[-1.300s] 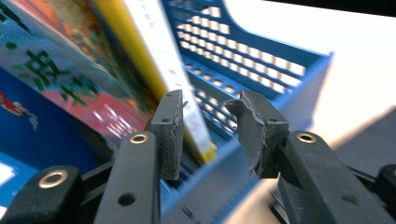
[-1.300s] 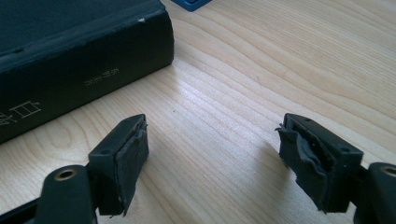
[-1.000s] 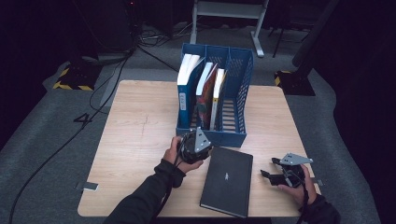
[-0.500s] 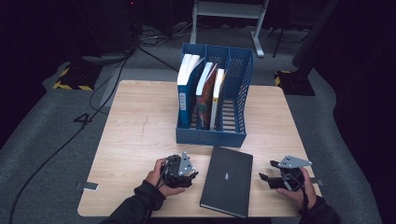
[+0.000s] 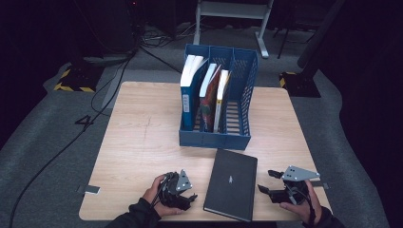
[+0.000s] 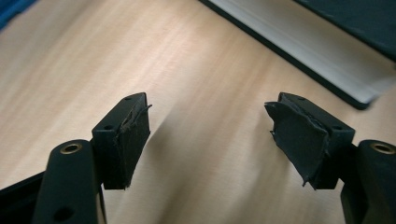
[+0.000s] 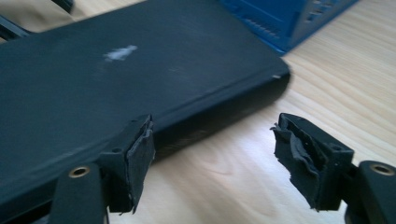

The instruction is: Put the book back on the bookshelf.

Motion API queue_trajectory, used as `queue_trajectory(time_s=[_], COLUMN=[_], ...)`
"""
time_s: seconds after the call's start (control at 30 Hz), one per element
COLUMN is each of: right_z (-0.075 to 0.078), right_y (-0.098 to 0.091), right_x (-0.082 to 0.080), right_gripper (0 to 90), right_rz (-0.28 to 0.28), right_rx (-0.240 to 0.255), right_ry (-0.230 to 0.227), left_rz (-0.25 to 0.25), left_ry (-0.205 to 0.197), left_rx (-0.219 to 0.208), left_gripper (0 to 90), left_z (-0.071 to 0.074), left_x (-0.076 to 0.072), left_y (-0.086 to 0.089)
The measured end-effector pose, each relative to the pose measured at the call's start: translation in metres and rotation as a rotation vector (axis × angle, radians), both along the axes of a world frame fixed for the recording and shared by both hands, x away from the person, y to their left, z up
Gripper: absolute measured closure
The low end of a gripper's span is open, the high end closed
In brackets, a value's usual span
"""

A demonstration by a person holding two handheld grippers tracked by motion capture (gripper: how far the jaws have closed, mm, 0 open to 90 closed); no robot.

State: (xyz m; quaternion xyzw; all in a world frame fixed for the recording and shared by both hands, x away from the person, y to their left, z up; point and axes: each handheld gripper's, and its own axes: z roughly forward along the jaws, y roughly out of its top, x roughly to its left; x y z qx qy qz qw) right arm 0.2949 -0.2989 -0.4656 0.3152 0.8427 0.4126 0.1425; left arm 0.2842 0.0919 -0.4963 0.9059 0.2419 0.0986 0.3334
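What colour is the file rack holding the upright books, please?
Blue file rack, clearest in the high view.

Three cameras: one fixed overhead, one riding on each tool.

High view: set above the near edge of the worktop (image 5: 142,137), facing forward and down, far enough to take in the whole top, the blue file rack (image 5: 216,137) and the floor beyond. Left tool (image 6: 208,135) view: very close and low, looking along its jaws over bare wood to the page edge of the black book (image 6: 303,42). Right tool (image 7: 212,154) view: equally close, facing the book's spine side, rack corner behind. All three views share the book.
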Motion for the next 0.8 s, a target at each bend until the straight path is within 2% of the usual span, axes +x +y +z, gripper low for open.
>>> queue_trajectory(time_s=[0.1, 0.2, 0.27, 0.4, 0.53, 0.57, 0.63, 0.67, 0.7, 0.8], right_z=[0.001, 0.002, 0.002, -0.002, -0.01, -0.013, -0.015, -0.015, -0.016, -0.017], right_y=[0.006, 0.009, 0.011, 0.015, 0.017, 0.017, 0.016, 0.016, 0.016, 0.015], right_x=[-0.004, -0.005, -0.005, -0.004, -0.001, 0.001, 0.005, 0.006, 0.006, 0.008], right_gripper=[27.2, 27.6, 26.9, 23.7, 22.0, 19.7, 16.6, 15.9, 15.5, 14.6], right_rz=[0.017, 0.029, 0.035, 0.029, 0.034, 0.037, 0.042, 0.045, 0.049, 0.054], right_rx=[0.012, 0.05, 0.063, 0.049, 0.038, 0.039, 0.058, 0.058, 0.057, 0.063], right_ry=[0.011, 0.008, 0.021, 0.049, 0.078, 0.084, 0.102, 0.102, 0.102, 0.11], left_rz=[-0.023, -0.057, -0.059, -0.062, -0.064, -0.07, -0.072, -0.079, -0.084, -0.085], left_ry=[0.019, -0.001, -0.003, -0.003, 0.025, 0.032, 0.047, 0.062, 0.075, 0.09], left_rx=[-0.03, -0.07, -0.068, -0.066, -0.032, -0.029, -0.028, -0.042, -0.076, -0.15], left_gripper=[27.0, 21.0, 20.9, 20.4, 20.6, 23.0, 23.9, 24.2, 24.5, 23.6], left_z=[-0.003, -0.008, -0.008, -0.008, -0.004, -0.002, 0.0, 0.002, 0.004, 0.014], left_x=[-0.003, -0.002, -0.002, -0.002, 0.0, 0.0, 0.0, 0.0, 0.0, -0.001], left_y=[0.001, 0.004, 0.004, 0.003, -0.001, -0.003, -0.006, -0.006, -0.006, -0.006])
